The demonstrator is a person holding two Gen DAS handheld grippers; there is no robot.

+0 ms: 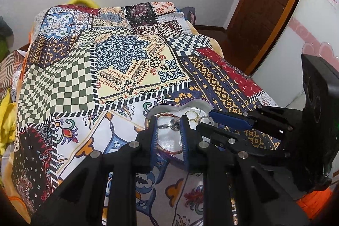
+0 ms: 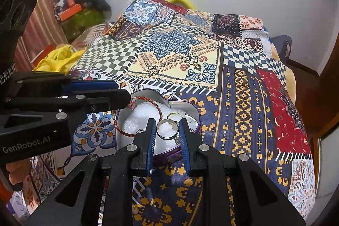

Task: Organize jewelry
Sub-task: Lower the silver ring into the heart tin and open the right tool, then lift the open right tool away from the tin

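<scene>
Covering the bed is a patchwork bedspread (image 2: 186,52) printed in checkerboards, blue mandalas and red paisley patches, with a white wall behind it and a brown wooden door (image 1: 264,10) off to the right side. A heap of yellow cloth (image 2: 57,58) lies beside the bed on the left, near a striped curtain.

On the near part of the bedspread sits a heart-shaped tin (image 2: 196,115) with a purple outer wall and a white glittery lining. Both tools are gathered over it.

Reaching in from the left, the left tool (image 2: 127,100) has its fingers drawn together on a red braided bracelet (image 2: 156,105), gripping it at its clear clasp end by the tin's rim; the rest of the loop curves down onto the white lining. In the left wrist view the same bracelet (image 1: 167,114) rings the lining between that tool's fingers.

The right tool (image 2: 167,122) hovers just above the tin with its fingers apart, holding nothing. Between its tips lies a large silver ring (image 2: 164,130), flat on the lining. Just behind it rests a gold ring (image 2: 174,114), and a small silver charm (image 2: 177,139) sits near the right finger. From the left wrist view the right tool (image 1: 206,120) enters from the right, over the rings.
</scene>
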